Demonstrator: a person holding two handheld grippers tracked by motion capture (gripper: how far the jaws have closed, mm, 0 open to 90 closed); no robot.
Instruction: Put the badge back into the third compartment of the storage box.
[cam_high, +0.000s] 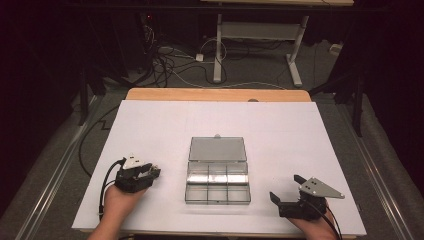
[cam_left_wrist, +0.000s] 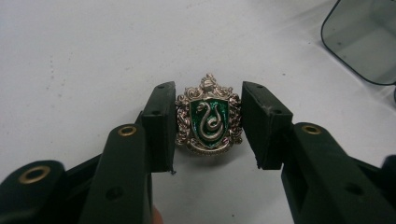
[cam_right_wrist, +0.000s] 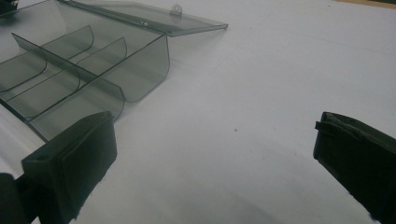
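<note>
The table is covered by a white sheet. On it a clear compartment box lies with its lid open flat, between the two pairs of jaws. A green crest badge lies between the left jaws.

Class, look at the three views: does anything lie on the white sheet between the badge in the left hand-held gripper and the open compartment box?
Nothing visible does. The badge sits between the left hand-held gripper's pads, and the sheet between it and the box is bare. The lid lies flat behind, leaving the compartments uncovered.
</note>
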